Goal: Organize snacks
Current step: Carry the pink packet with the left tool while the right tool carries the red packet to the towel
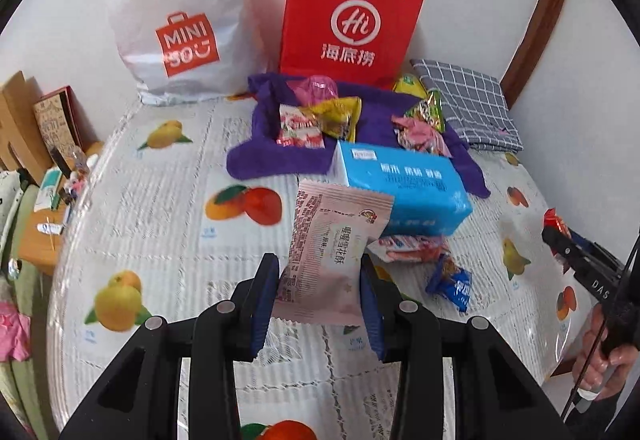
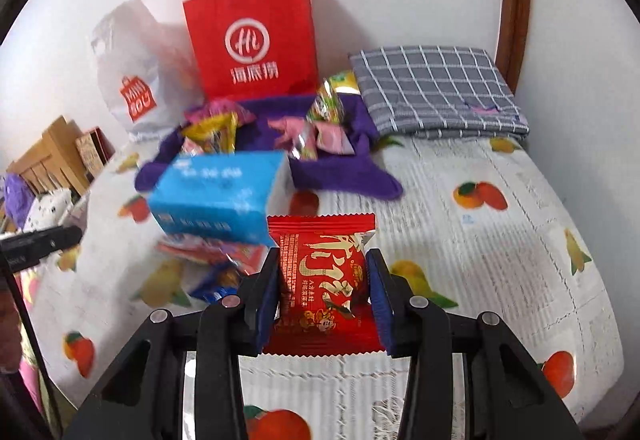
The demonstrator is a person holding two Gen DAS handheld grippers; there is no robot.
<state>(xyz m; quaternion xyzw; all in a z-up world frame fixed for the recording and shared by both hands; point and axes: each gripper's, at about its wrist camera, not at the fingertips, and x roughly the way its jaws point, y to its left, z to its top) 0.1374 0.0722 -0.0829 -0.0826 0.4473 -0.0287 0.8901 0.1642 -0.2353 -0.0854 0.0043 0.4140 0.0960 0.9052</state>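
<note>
My left gripper [image 1: 320, 300] is shut on a pale pink snack packet [image 1: 332, 252] and holds it above the table. My right gripper [image 2: 324, 292] is shut on a red snack packet [image 2: 320, 280], also held up; it shows at the right edge of the left wrist view [image 1: 560, 236]. A purple cloth [image 1: 280, 152] at the back carries several wrapped snacks [image 1: 316, 120]. A blue tissue pack [image 1: 404, 188] lies in front of it. A red-white packet [image 1: 408, 248] and a blue packet [image 1: 452, 284] lie loose near the tissue pack.
A red paper bag [image 1: 348, 16] and a white Miniso plastic bag [image 1: 180, 24] stand against the back wall. A folded grey checked cloth [image 2: 436, 92] lies at the back right. The table has a fruit-print cover [image 2: 500, 240]. Boxes and clutter [image 1: 40, 144] sit off its left edge.
</note>
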